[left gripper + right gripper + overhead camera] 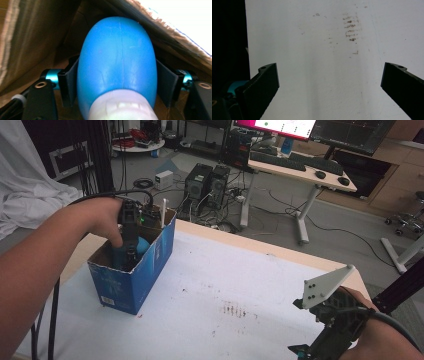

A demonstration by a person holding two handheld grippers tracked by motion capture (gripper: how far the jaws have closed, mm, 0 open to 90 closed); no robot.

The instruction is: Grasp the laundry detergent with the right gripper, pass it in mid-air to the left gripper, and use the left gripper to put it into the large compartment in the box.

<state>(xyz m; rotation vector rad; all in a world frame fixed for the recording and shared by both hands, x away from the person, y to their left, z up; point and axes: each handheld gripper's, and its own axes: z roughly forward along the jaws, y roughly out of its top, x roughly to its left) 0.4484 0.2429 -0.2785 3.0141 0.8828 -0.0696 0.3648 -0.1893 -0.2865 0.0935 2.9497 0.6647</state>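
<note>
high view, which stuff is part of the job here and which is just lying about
In the job:
blue plastic bottle with white cap
open blue cardboard box
left gripper, shut on the bottle

Lying about:
right gripper, open over the table
brown stains

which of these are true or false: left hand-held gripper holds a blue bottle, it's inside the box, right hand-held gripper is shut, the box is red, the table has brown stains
1. The left hand-held gripper holds a blue bottle: true, a jaw presses each side.
2. It is inside the box: true, cardboard walls surround it.
3. The right hand-held gripper is shut: false, its jaws stand wide apart over the table.
4. The box is red: false, it is blue outside.
5. The table has brown stains: true.
</note>
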